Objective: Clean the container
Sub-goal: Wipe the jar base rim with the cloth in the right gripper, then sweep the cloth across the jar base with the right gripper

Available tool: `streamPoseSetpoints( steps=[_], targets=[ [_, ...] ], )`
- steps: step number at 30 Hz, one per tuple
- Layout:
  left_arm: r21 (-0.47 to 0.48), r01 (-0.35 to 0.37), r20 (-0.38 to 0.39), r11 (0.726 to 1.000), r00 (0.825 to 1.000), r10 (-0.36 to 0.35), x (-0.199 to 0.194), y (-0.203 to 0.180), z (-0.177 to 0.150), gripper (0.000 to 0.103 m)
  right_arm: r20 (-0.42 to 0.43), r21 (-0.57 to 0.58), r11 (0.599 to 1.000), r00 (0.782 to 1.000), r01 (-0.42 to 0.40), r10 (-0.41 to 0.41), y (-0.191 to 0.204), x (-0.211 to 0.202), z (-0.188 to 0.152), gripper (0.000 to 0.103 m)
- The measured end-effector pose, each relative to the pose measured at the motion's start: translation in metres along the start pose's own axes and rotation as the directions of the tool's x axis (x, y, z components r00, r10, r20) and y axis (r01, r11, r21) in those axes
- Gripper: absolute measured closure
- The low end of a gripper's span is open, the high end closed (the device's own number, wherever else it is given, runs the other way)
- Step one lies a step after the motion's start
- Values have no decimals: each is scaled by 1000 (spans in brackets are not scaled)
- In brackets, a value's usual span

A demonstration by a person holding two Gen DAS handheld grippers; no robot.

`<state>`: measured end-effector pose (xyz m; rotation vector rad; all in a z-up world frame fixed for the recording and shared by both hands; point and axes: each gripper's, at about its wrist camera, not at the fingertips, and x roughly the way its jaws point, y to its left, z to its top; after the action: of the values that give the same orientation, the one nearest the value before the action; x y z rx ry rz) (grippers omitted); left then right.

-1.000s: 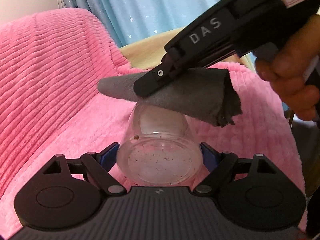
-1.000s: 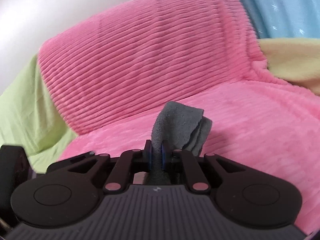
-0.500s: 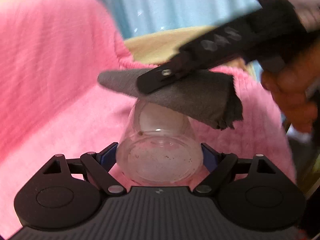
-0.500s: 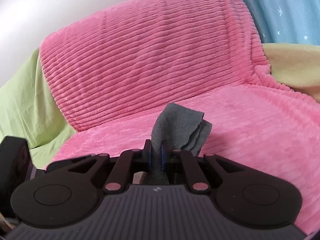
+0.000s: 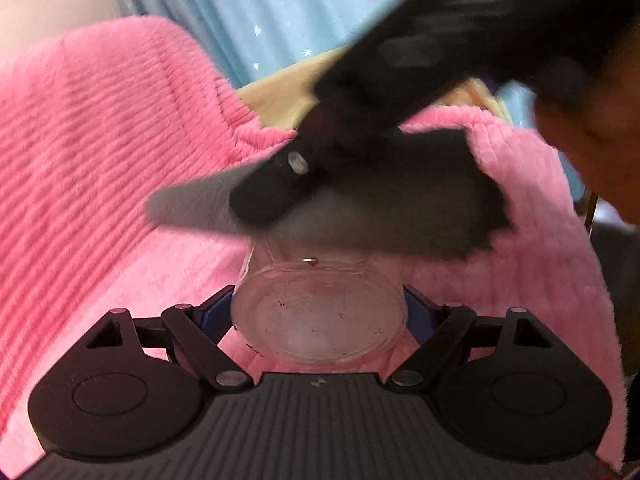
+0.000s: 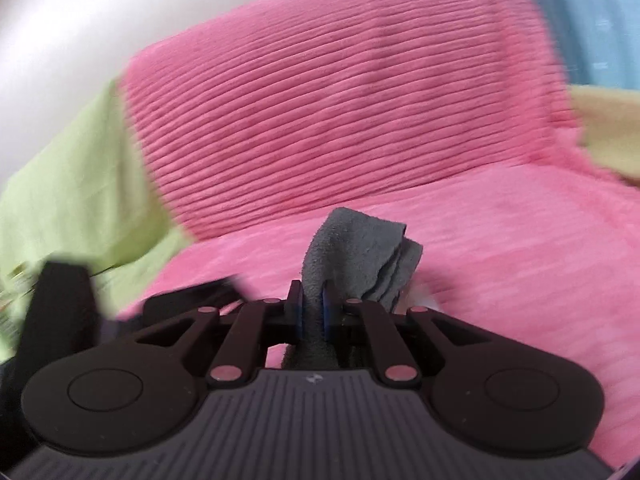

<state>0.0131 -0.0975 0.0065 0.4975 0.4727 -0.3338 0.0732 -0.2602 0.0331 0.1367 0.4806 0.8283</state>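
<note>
The clear container [image 5: 320, 312] sits low in the centre of my left wrist view, clamped base-toward-camera between the left gripper [image 5: 320, 314] fingers, which hold its sides; dark specks still dot the bottom. A second ago the grey cloth [image 5: 400, 208] hovered just above it. Now the cloth has dropped lower and covers the container's far end, where I take the mouth to be, though the blur stops me saying whether it has gone inside. The right gripper [image 6: 312, 312] has swung in from the upper right of that frame, its fingers pinched narrow on the cloth (plain enough in its own view). I read this as the wipe just starting, with the grime untouched. All of it hangs over the pink blanket [image 5: 100, 140], with the blue curtain [image 5: 260, 12] at the top.
</note>
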Motion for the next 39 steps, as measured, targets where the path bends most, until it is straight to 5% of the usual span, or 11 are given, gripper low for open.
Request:
streamPoseSetpoints(
  steps=[2,4,8,13,18,20,25,28,30,32,39],
  targets=[
    [20,-9,6,1000,1000,8,0,-3,0,18,32,36,996,996,83,-84,-10,0,3,96],
    [29,-13,6,999,1000,13,-1,-5,1,18,29,42,997,997,70,-71,-7,-1,2,95],
    [16,-9,1,1000,1000,9,1,-5,0,18,-34,-20,995,995,-99,99,16,0,-5,96],
    [13,-9,3,1000,1000,9,2,-6,2,18,16,43,999,999,29,-29,-1,4,2,97],
    [-94,35,-5,995,999,-36,3,5,4,17,27,62,997,999,40,-42,-3,5,0,96],
    [-204,78,-3,976,997,-80,4,17,3,17,26,71,997,999,37,-39,-2,6,-1,96],
    [-442,179,28,879,982,-186,9,44,-3,18,33,100,995,999,22,-26,-6,3,-1,96],
    [-370,147,15,917,988,-152,4,36,-1,18,10,66,998,1000,-19,18,-1,0,-1,96],
    [-208,64,-8,976,998,-67,3,20,3,18,-27,58,993,994,-104,106,3,-1,-3,96],
    [-78,5,-16,997,1000,-6,3,7,5,18,-50,35,989,988,-143,145,9,-2,-6,96],
    [23,-37,-7,999,999,37,5,-9,8,18,28,-4,995,995,99,-99,-4,2,0,96]
  ],
)
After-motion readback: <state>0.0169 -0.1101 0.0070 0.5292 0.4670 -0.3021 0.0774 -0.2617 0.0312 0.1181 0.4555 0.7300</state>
